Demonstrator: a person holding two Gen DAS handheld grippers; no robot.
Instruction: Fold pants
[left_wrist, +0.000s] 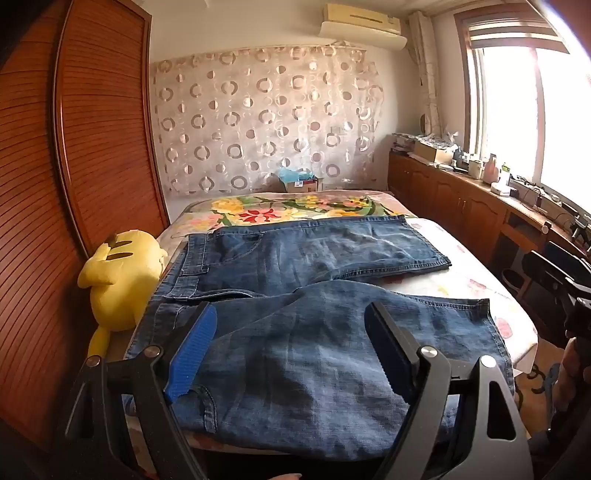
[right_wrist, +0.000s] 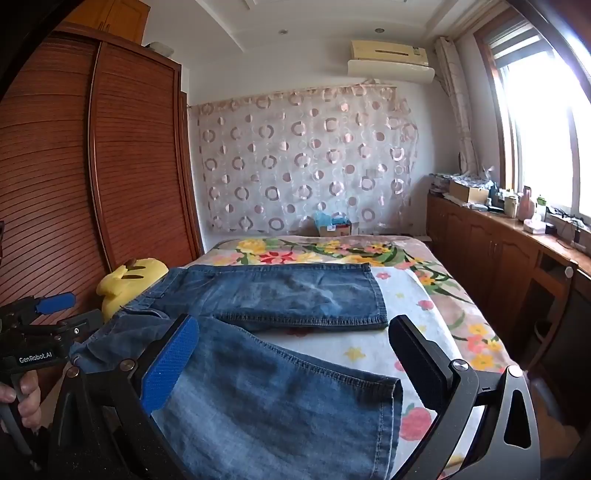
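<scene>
Denim pants (left_wrist: 295, 288) flat on floral bed (right_wrist: 424, 306), unfolded; L gripper (left_wrist: 291, 325) & R gripper (right_wrist: 295, 343) fingers released, above fabric.

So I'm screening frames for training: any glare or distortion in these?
Left wrist view: window blown out, wardrobe bowed by fisheye, jeans evenly lit. Right wrist view: window glares too, corners vignetted, jeans sharp.

"GenRobot.AI" stands in white letters on the black body of the left gripper (right_wrist: 55, 314), seen at the left edge of the right wrist view. No other text is legible.
</scene>
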